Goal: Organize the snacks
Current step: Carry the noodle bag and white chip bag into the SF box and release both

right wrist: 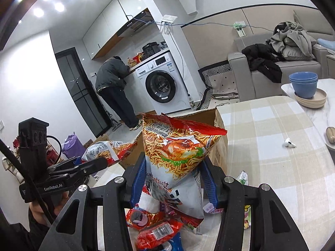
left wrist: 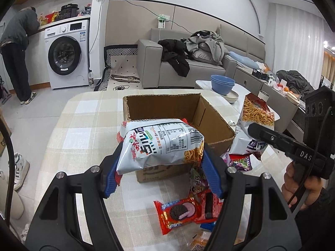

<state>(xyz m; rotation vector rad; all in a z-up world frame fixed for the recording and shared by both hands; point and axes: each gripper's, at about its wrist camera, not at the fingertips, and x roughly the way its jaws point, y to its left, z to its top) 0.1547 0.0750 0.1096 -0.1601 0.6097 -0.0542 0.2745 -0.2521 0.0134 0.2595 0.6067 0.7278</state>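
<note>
I hold one puffy bag (left wrist: pixel 161 144) in my left gripper (left wrist: pixel 161 167), jaws half-open, another bag (right wrist: pixel 178 156) pinched narrow in my right gripper (right wrist: pixel 173 186); either could slip short of the box (left wrist: pixel 167 108).

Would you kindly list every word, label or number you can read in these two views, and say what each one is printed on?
"DAS": white letters on the right gripper body, cut off at the frame edge.
"GenRobot.AI": white print on the left gripper body.
Large Chinese characters on the left noodle bag: visible, but not clear enough to quote.
Right noodle bag, cookie pack, barcode pack, washing machine labels: too small or blurred.
</note>
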